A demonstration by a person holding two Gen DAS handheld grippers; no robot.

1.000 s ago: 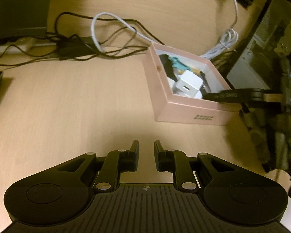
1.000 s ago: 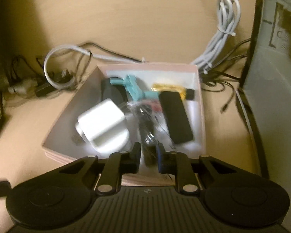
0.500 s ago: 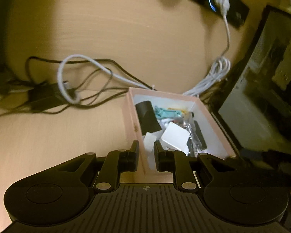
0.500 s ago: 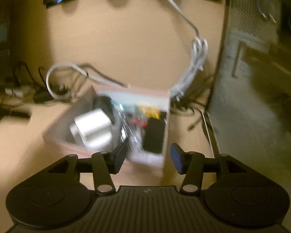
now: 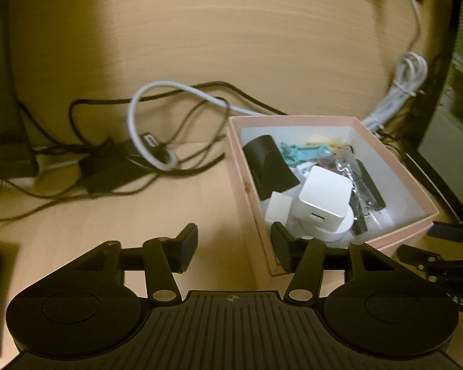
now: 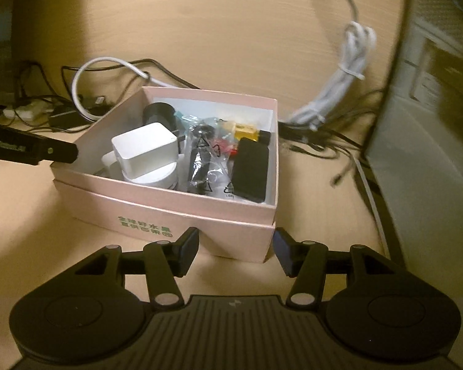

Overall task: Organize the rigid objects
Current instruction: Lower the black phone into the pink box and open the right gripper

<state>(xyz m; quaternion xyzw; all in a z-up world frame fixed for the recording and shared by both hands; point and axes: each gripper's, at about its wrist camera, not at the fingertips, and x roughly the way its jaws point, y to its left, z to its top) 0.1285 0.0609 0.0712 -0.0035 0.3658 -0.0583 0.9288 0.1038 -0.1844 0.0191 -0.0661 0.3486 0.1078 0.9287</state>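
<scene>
1. Left tongs (image 5: 234,248), lower centre, are opening with nothing gripped; the pink box (image 5: 395,166) wall seems to sit between them.
2. Right tongs (image 6: 236,254) are opening, empty, just before the box on the tabletop (image 6: 231,30).
3. A white charger (image 6: 145,151) lies inside.

A pale wooden tabletop (image 5: 200,30) lay in dim, yellowish light, with tangled black cables (image 5: 114,166) and a bundled white cord (image 6: 345,83).

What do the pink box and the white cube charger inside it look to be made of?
Pink box: likely paperboard, matte; thin straight walls, printed green lettering. White cube charger: probably hard plastic, smooth with a slight sheen; crisp edges and a port slot in the left wrist view.
</scene>
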